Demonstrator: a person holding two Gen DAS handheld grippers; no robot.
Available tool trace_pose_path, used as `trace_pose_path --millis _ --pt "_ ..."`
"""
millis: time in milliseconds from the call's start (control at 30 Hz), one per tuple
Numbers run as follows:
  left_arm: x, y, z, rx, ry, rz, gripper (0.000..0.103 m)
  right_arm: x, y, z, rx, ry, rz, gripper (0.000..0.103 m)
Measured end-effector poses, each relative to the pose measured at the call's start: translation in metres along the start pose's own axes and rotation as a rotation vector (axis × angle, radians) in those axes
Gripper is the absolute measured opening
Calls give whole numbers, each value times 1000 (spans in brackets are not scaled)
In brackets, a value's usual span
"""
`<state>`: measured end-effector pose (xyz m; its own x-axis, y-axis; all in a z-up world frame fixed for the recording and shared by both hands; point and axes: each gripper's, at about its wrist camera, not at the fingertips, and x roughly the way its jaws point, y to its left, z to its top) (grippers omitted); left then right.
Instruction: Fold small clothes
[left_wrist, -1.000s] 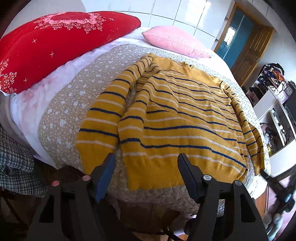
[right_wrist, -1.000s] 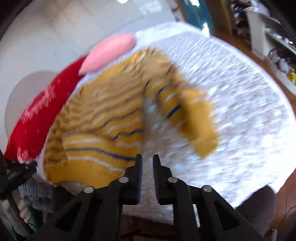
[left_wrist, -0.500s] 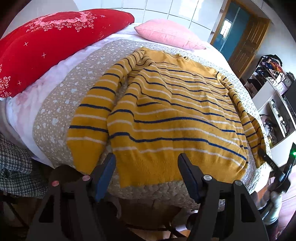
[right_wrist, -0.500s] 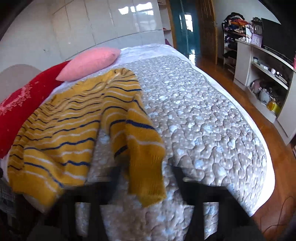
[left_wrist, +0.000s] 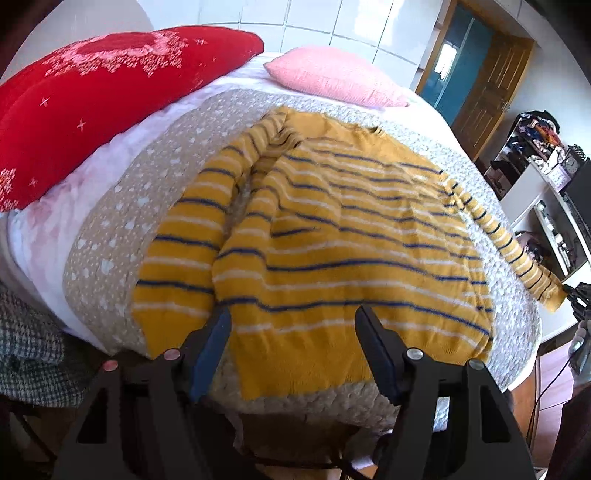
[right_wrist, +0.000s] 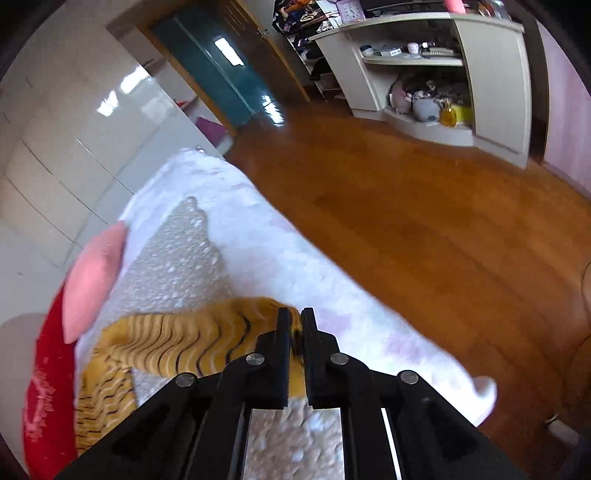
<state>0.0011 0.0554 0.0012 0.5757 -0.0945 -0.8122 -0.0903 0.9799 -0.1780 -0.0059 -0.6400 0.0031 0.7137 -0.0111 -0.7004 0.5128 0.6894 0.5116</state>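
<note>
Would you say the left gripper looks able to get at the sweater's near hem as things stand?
Probably yes. The left gripper has its jaws open, with the sweater hem lying flat on the bed edge between them and nothing in front.

The right gripper (right_wrist: 295, 325) has its jaws closed on the cuff of the yellow striped sweater (right_wrist: 177, 343), which lies on the bed (right_wrist: 266, 254) near a pink pillow (right_wrist: 92, 277)
</note>
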Motion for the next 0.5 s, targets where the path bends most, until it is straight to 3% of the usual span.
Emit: trace_pose_path --millis 167,333,500 --pt "13 -2 24 -16 -42 -50 69 -1 51 1 -109 21 31 7" --pt "26 1 52 -29 -81 -108 69 -3 125 -12 -206 83 115 7" --pt "32 34 90 -115 -220 -108 73 5 223 -38 -253 176 256 7"
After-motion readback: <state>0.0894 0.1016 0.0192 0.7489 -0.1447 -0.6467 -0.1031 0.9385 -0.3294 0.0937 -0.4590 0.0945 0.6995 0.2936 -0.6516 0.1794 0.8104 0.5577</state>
